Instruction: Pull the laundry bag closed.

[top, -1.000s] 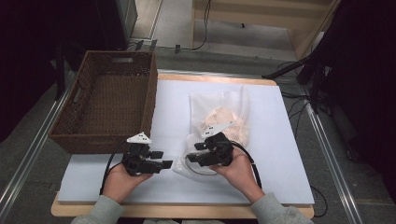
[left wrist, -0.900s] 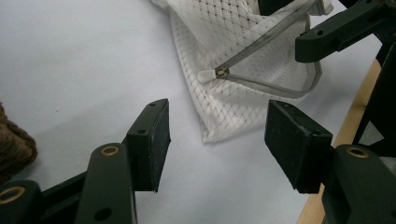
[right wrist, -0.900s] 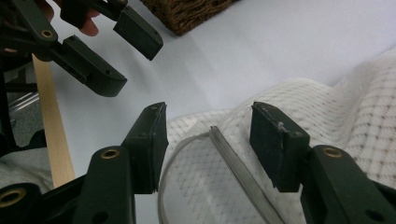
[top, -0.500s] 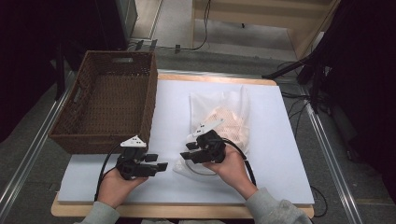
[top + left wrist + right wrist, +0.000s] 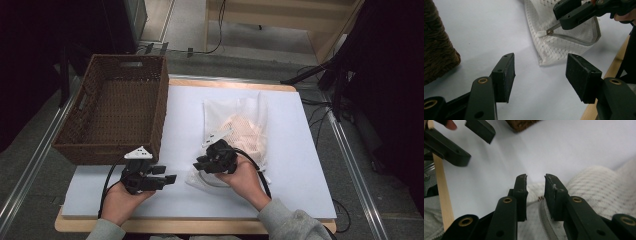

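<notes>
The white mesh bag [image 5: 240,131] lay on the white table [image 5: 300,165], right of the wicker basket [image 5: 117,112]. The right gripper [image 5: 535,185], jaws narrowly parted, hovered at the zipper pull [image 5: 549,32], gripping nothing. The left gripper [image 5: 540,75] stood wide open, empty. Unzipping appeared under way; next, pinching the pull seemed required.

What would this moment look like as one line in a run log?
left gripper: open, above table | right gripper: jaws narrowly apart at zipper pull of white mesh bag | wicker basket: left
</notes>
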The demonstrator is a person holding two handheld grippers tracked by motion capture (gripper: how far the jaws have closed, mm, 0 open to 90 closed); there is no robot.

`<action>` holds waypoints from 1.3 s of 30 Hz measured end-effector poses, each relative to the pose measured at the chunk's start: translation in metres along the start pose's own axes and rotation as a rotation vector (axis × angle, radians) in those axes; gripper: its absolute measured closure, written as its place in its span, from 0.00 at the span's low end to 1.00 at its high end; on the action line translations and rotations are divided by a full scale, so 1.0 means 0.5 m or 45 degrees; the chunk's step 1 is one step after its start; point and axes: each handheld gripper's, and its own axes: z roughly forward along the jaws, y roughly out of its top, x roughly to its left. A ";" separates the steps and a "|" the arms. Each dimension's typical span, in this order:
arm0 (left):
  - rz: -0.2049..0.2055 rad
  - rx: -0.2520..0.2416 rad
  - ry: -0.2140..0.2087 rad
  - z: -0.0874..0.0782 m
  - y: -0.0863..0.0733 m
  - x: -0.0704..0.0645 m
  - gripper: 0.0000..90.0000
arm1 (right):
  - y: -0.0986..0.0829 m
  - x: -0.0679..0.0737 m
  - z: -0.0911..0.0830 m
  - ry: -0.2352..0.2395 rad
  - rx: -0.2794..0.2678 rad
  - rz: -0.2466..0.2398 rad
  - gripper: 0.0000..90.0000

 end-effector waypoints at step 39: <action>0.056 0.001 -0.035 0.025 0.019 -0.016 0.47 | -0.028 -0.029 0.063 -0.062 0.037 0.089 0.93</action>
